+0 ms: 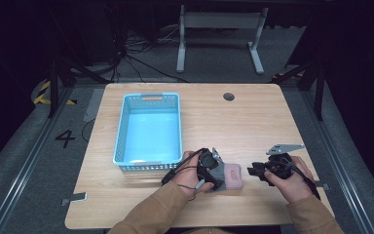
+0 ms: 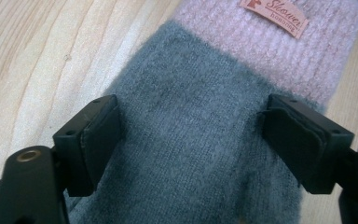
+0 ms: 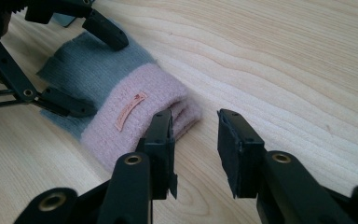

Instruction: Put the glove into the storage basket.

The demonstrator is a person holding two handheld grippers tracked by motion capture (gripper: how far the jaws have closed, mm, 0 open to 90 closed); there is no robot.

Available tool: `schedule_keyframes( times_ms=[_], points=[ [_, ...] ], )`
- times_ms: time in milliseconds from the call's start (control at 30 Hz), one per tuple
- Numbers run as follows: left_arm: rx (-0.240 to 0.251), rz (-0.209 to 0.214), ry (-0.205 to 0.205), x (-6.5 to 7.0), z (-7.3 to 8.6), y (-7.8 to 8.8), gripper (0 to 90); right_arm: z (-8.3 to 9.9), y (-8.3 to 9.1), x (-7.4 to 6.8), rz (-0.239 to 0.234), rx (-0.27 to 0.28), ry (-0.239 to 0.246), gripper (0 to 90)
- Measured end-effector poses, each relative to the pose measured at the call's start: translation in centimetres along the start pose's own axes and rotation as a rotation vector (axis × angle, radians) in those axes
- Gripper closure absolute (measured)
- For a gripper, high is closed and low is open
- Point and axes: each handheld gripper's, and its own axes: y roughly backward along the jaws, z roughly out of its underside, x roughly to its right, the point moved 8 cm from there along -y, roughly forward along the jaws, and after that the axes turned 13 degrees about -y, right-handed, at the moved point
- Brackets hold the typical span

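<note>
From above, a folded sock (image 1: 230, 176) lies on the worktop (image 1: 253, 122) near the front edge, right of a blue basket (image 1: 149, 130). The left tool (image 1: 213, 175) sits over its grey end; the right tool (image 1: 251, 169) is just beside its pink end.

Left gripper view: jaws spread, straddling the grey part (image 2: 191, 140).

Right gripper view: jaws open, one touching the pink cuff (image 3: 140, 112).

I can't read the small label (image 3: 130, 111) on the sock's (image 3: 121, 88) pink cuff, and my left gripper (image 1: 213, 171) hides the sock's grey end.
</note>
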Motion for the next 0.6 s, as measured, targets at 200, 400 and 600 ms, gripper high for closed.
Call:
schedule_keyframes(
  times_ms=[200, 400, 600],
  points=[
    [-0.003, -0.031, -0.007, 0.3, 0.0, 0.0, 29.5, -0.2, 0.2, -0.1, 0.002, 0.007, -0.001, 66.2],
    [-0.008, -0.012, -0.017, 0.8, -0.2, 0.2, 44.5, -0.1, 0.2, 0.0, -0.001, 0.007, -0.002, 66.2],
    [-0.014, 0.009, -0.032, 1.4, -0.4, 0.3, 63.1, -0.2, 0.4, 0.1, 0.003, 0.010, -0.006, 66.2]
  ],
)
